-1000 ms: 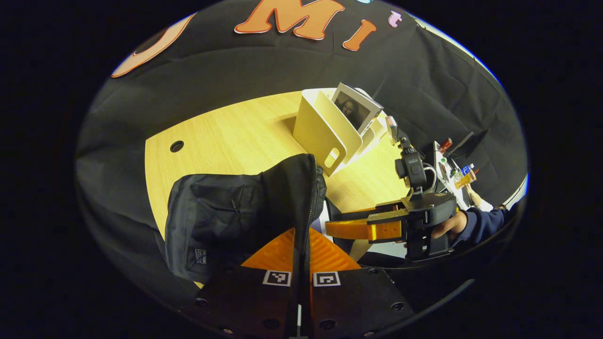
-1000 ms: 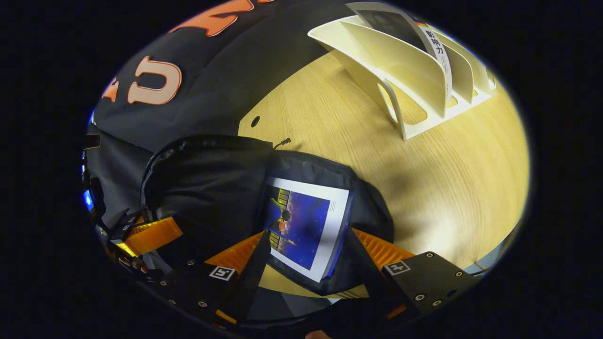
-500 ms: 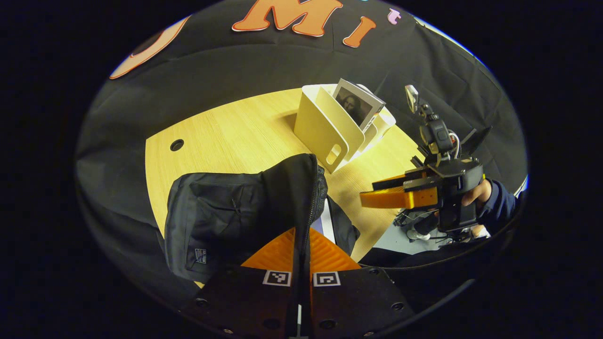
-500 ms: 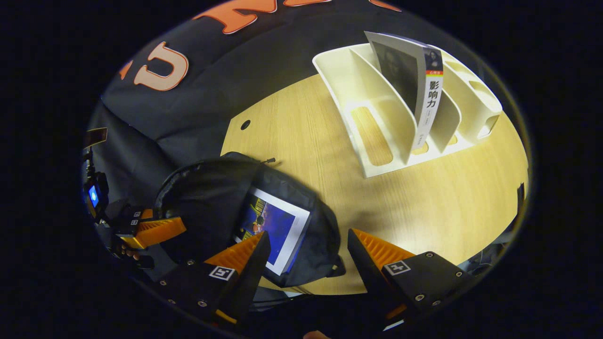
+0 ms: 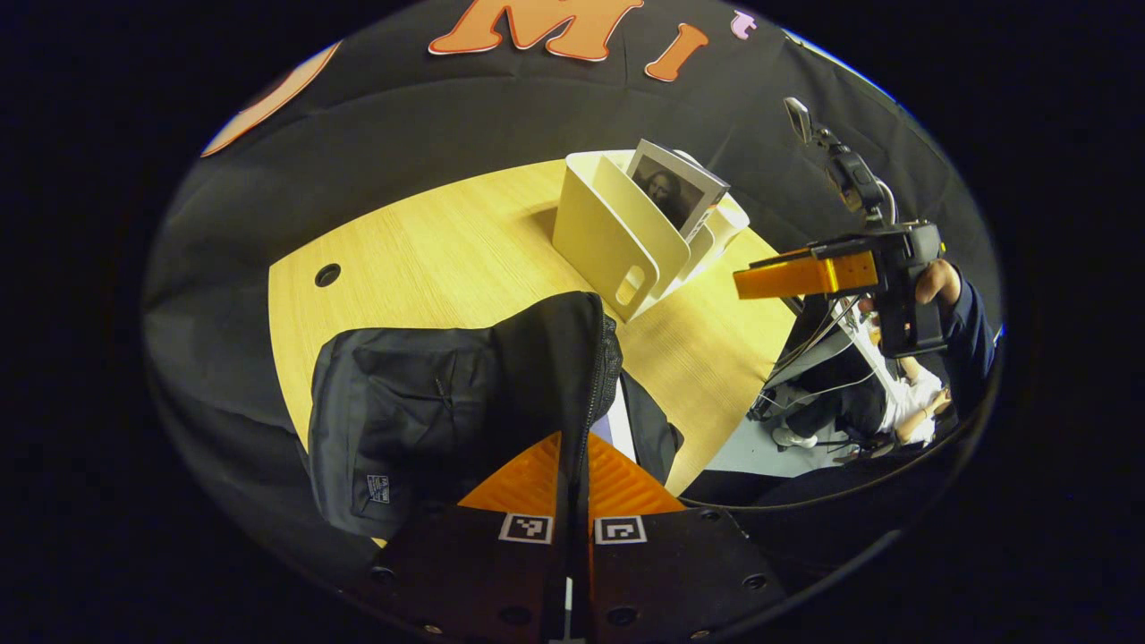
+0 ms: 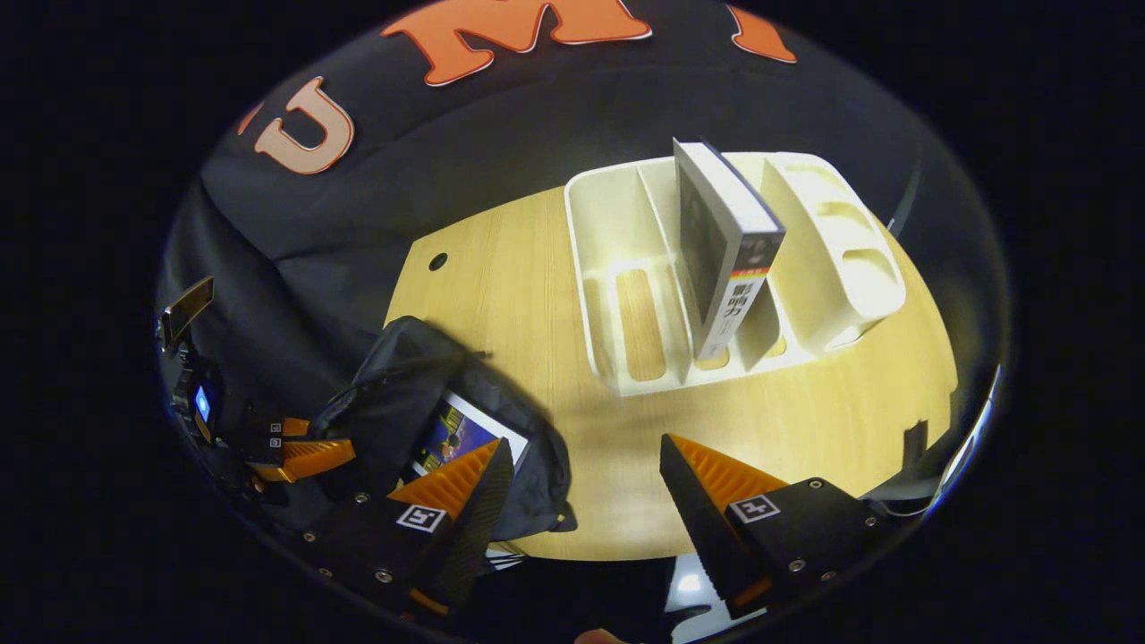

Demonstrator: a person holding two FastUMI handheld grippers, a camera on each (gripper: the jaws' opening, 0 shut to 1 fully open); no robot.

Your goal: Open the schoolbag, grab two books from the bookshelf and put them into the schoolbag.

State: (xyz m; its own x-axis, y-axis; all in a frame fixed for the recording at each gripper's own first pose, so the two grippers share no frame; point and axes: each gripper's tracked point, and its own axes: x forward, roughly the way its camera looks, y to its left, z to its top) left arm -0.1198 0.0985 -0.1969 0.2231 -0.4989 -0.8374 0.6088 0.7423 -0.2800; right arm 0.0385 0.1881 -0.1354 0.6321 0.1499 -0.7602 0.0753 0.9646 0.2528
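While the left gripper pinches the soft bag rim on the counter, the right gripper hangs open; the book stands in the shelf, stiff, likely slick; grasp its spine edge.

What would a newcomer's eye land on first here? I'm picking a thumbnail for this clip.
Probably the grey book standing alone in the cream bookshelf at the table's far side. Next, the black schoolbag at the near edge, its flap pinched up by the left gripper, a blue-covered book showing inside.
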